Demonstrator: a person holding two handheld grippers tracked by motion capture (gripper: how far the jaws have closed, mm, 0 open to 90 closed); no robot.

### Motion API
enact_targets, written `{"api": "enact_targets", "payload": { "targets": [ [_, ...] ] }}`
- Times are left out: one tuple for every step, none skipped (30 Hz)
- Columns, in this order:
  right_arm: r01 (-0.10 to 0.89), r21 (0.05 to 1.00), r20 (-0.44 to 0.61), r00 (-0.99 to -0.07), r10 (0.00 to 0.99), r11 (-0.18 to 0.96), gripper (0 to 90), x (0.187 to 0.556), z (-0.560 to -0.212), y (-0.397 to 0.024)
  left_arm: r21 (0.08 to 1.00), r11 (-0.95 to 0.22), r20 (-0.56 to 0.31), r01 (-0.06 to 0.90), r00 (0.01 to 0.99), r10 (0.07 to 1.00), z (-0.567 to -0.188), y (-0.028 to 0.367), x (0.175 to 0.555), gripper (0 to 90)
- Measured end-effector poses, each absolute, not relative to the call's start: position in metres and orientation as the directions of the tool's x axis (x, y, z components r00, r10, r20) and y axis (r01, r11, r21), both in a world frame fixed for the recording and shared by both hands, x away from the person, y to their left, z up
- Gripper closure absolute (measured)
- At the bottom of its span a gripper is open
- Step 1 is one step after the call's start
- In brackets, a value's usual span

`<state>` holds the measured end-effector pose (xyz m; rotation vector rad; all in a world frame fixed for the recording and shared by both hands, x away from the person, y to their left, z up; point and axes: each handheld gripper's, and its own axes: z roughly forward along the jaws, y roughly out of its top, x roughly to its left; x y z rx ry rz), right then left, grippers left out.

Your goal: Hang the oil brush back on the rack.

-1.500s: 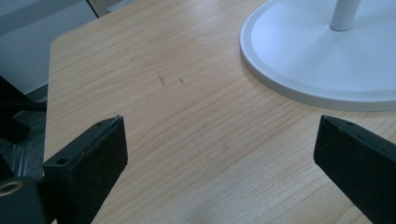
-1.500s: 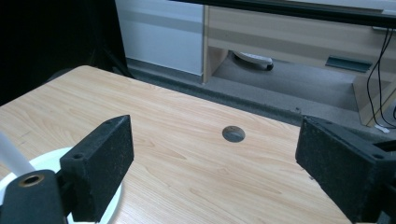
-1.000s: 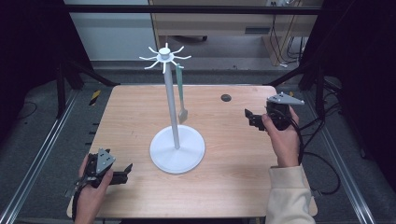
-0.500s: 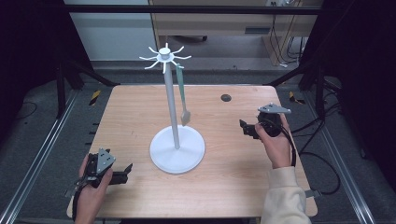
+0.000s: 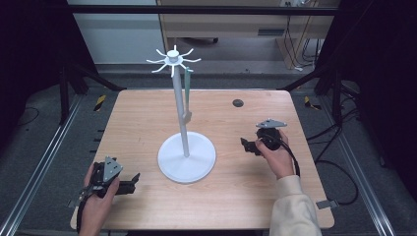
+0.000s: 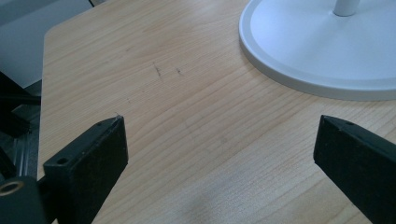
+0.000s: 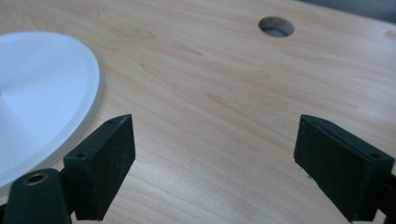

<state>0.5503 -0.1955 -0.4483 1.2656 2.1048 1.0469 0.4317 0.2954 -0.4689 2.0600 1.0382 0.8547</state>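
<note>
Fingers spread on both grippers, left gripper (image 5: 129, 183) low by table (image 5: 236, 196) edge, right gripper (image 5: 247, 146) beside white stand (image 5: 186, 157)

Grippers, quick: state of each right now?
Left gripper: open, holding nothing, over bare table.
Right gripper: open, holding nothing, beside the stand.

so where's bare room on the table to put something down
The wooden table is bare along its far left, between the white stand and the left edge, and on the far right around the round hole. The near middle, between the left gripper and the right gripper, is also free. The stand's base crowds the centre; a green strip hangs beside its pole.
</note>
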Motion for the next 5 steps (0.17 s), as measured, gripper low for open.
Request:
{"api": "enact_targets", "payload": {
  "targets": [
    [0.538,0.791,-0.006,-0.470,0.883,0.292,13.0,0.5508,-0.4512,-0.1936,0.789,-0.459,0.250,0.408,0.469,0.847,-0.4688,0.2955,0.4316,2.6],
    [0.543,0.780,-0.017,-0.478,0.878,0.311,13.0,0.5515,-0.4539,-0.1917,0.790,-0.458,0.250,0.408,0.468,0.848,-0.4688,0.2955,0.4317,2.6],
    [0.546,0.773,-0.025,-0.484,0.875,0.324,13.0,0.5520,-0.4559,-0.1899,0.789,-0.459,0.250,0.409,0.469,0.847,-0.4690,0.2955,0.4318,2.6],
    [0.549,0.768,-0.026,-0.488,0.873,0.329,13.0,0.5523,-0.4575,-0.1881,0.789,-0.460,0.251,0.408,0.470,0.847,-0.4691,0.2955,0.4319,2.6],
    [0.549,0.764,-0.032,-0.493,0.869,0.340,13.0,0.5528,-0.4585,-0.1870,0.788,-0.461,0.252,0.408,0.470,0.846,-0.4690,0.2955,0.4319,2.6]
  ]
}}
